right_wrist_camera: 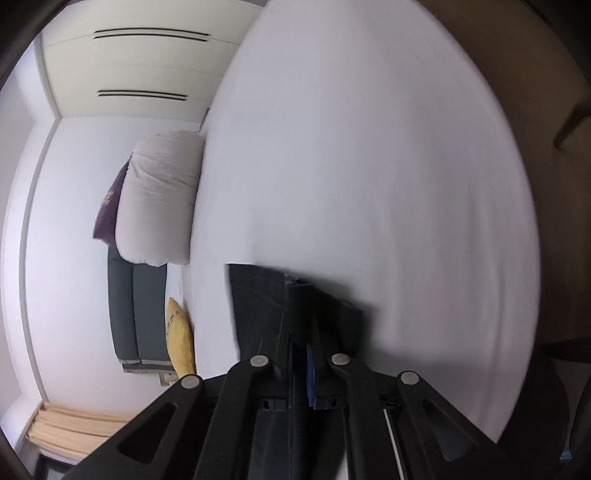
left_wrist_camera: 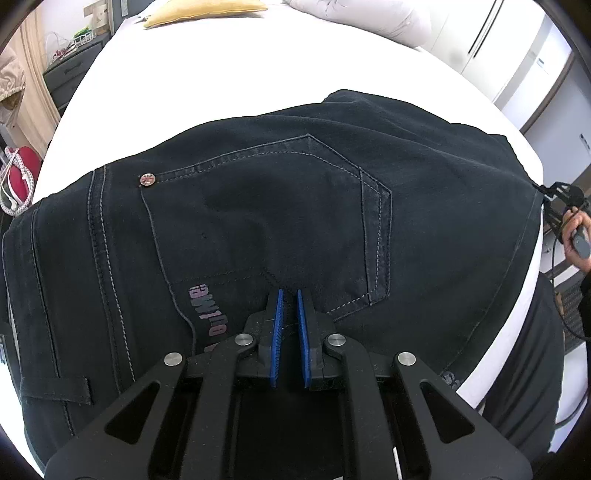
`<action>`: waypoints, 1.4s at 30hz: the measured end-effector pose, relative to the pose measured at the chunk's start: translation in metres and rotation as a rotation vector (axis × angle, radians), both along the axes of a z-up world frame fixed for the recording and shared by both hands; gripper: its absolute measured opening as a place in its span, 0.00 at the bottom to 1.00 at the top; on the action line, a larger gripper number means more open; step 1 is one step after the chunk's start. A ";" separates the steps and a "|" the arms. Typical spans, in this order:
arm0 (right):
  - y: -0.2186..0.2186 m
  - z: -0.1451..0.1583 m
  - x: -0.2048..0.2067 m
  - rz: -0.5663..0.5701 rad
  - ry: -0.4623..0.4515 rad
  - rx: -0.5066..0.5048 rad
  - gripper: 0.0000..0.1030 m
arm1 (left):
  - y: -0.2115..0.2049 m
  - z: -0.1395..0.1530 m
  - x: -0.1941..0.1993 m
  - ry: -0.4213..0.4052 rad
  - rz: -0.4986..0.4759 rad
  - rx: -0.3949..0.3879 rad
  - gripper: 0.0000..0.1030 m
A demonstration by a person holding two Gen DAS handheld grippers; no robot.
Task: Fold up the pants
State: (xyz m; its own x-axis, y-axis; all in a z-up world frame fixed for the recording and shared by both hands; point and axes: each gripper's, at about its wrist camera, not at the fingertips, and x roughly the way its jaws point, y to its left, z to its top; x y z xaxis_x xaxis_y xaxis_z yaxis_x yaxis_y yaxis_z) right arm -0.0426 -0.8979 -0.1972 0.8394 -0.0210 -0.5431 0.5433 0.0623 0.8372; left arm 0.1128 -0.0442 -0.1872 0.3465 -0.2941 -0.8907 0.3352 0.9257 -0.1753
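The dark pants (left_wrist_camera: 295,221) lie spread across the white bed (left_wrist_camera: 240,74), seat side up, with the back pocket (left_wrist_camera: 266,206) and its rivet plain to see in the left wrist view. The left gripper (left_wrist_camera: 290,295) sits right at the near edge of the seat, its blue fingers (left_wrist_camera: 276,332) drawn almost together with a pinch of the dark cloth between them, so it has a hold there. Over at the far right of that view the right gripper (left_wrist_camera: 554,194) meets the other end of the garment, a person's hand (left_wrist_camera: 576,236) behind it. Its own camera is blurred, but the right gripper (right_wrist_camera: 299,291) shows closed, with a flap of dark fabric caught between the fingers and lifted off the sheet. A yellow cushion (left_wrist_camera: 207,9) and a pale pillow (left_wrist_camera: 369,14) lie well apart at the head of the bed. As for progress, the pants look doubled lengthwise at most; both ends are now gripped, and the fold across, end to end, looks to be all still ahead.
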 end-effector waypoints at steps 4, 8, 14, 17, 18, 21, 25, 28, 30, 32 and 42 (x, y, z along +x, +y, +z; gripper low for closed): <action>0.006 0.003 -0.018 -0.045 -0.030 -0.012 0.22 | 0.002 0.000 0.000 0.001 0.001 -0.008 0.08; 0.020 0.038 -0.039 -0.077 0.048 -0.178 0.48 | 0.004 0.000 0.001 0.001 0.001 -0.014 0.08; 0.033 0.051 -0.043 0.030 -0.027 -0.154 0.48 | 0.006 0.001 0.000 -0.002 0.008 -0.020 0.08; 0.047 0.044 -0.029 0.105 -0.028 -0.118 0.48 | 0.006 0.002 -0.001 -0.004 0.011 -0.018 0.08; 0.050 0.041 -0.024 0.117 -0.021 -0.112 0.48 | 0.006 0.002 -0.001 -0.004 0.010 -0.015 0.08; 0.056 0.033 -0.012 0.136 0.021 -0.091 0.47 | 0.004 0.002 -0.001 -0.001 0.011 -0.013 0.08; 0.056 0.024 -0.002 0.136 0.052 -0.052 0.43 | 0.004 0.002 0.000 -0.002 0.014 -0.013 0.08; 0.055 0.020 -0.002 0.122 0.052 -0.013 0.39 | 0.005 0.002 0.000 -0.002 0.015 -0.014 0.08; 0.057 0.020 0.002 0.138 0.056 -0.020 0.39 | 0.004 0.002 -0.001 -0.003 0.015 -0.014 0.08; 0.057 0.015 0.005 0.145 0.051 0.003 0.39 | 0.004 0.002 -0.001 -0.004 0.016 -0.012 0.08; 0.041 -0.013 0.003 0.102 -0.011 0.070 0.03 | 0.003 0.002 -0.002 0.001 0.016 -0.014 0.08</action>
